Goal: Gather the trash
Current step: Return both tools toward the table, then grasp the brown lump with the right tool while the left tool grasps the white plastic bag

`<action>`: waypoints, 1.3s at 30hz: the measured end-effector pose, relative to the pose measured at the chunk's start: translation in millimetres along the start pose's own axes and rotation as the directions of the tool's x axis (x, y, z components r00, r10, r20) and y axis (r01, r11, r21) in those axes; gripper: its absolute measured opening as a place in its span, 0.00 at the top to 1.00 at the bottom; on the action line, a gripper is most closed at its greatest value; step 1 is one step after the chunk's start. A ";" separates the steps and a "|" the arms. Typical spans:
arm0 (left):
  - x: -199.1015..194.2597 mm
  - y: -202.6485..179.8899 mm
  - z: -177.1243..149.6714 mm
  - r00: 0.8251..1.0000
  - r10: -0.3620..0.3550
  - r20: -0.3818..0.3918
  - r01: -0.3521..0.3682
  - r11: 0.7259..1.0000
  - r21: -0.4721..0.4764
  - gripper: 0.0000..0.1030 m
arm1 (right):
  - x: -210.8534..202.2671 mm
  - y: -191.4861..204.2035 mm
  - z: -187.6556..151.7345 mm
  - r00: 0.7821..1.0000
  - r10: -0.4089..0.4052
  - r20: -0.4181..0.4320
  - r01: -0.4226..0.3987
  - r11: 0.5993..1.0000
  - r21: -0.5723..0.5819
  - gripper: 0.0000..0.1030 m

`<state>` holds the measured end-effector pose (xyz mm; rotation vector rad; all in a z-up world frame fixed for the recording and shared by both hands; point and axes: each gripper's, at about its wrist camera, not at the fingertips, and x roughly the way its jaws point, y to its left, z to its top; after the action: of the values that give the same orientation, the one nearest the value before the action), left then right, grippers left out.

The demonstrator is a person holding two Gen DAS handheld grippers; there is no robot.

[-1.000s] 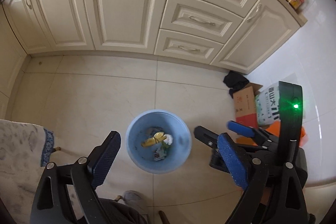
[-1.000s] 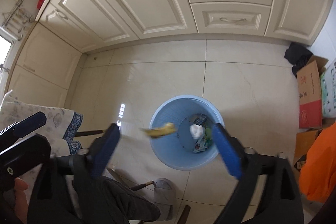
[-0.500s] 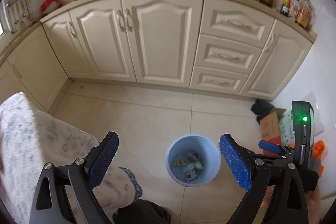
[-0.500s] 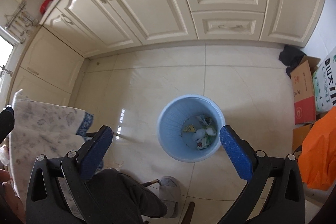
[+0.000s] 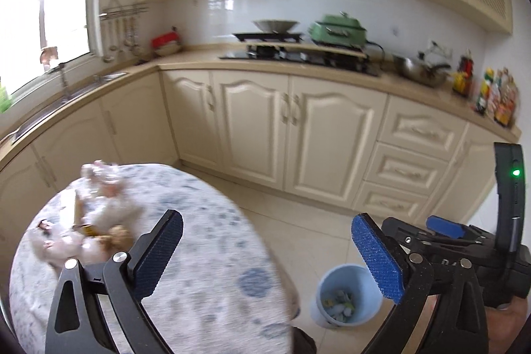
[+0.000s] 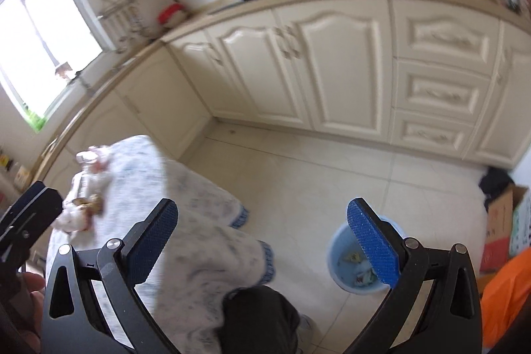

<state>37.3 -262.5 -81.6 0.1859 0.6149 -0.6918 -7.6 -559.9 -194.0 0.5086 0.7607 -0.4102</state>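
A light blue trash bin point(image 5: 345, 297) stands on the tiled floor with scraps inside; it also shows in the right wrist view point(image 6: 348, 264). A pile of crumpled tissues and wrappers point(image 5: 86, 228) lies on the round table with a blue-patterned cloth point(image 5: 205, 271), at its far left. The pile also shows in the right wrist view point(image 6: 83, 204). My left gripper point(image 5: 265, 254) is open and empty above the table's near edge. My right gripper point(image 6: 265, 244) is open and empty, between table and bin. The right gripper also shows at the left wrist view's right edge point(image 5: 441, 229).
Cream kitchen cabinets point(image 5: 298, 128) run along the back, with a stove, pans and bottles on the counter. Cardboard boxes point(image 6: 497, 221) and an orange bag point(image 6: 504, 297) stand right of the bin. The person's dark trouser leg point(image 6: 259, 317) is below the table edge.
Both grippers have tilted up and swung left, away from above the bin toward the table. A banana peel seen falling one second ago now lies in the bin.
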 end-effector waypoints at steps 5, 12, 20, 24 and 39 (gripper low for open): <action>-63.4 36.5 -21.9 0.992 0.109 0.058 -0.105 0.992 -0.073 0.02 | -19.7 81.5 5.2 0.994 0.106 0.040 -0.100 0.987 -0.127 0.00; -139.0 74.9 -55.4 0.957 0.266 0.116 -0.243 0.953 -0.181 0.01 | -42.8 182.3 2.9 0.977 0.200 0.074 -0.170 0.940 -0.295 0.00; -181.9 106.4 -98.2 0.910 0.408 0.073 -0.374 0.884 -0.280 0.01 | -44.2 267.7 -19.0 0.966 0.253 0.057 -0.200 0.868 -0.455 0.00; -182.2 115.5 -112.1 0.898 0.439 0.026 -0.410 0.857 -0.311 0.01 | -30.0 288.1 -31.0 0.966 0.256 0.022 -0.209 0.835 -0.509 0.00; -79.3 171.5 -86.7 0.906 0.400 -0.142 -0.423 0.829 -0.367 0.01 | 78.8 304.3 -44.1 0.981 0.148 -0.126 -0.194 0.799 -0.570 0.02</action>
<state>59.9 -58.1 -111.7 -0.0363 0.7289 -0.1339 179.2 -303.3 -192.7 0.0091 0.8583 0.0262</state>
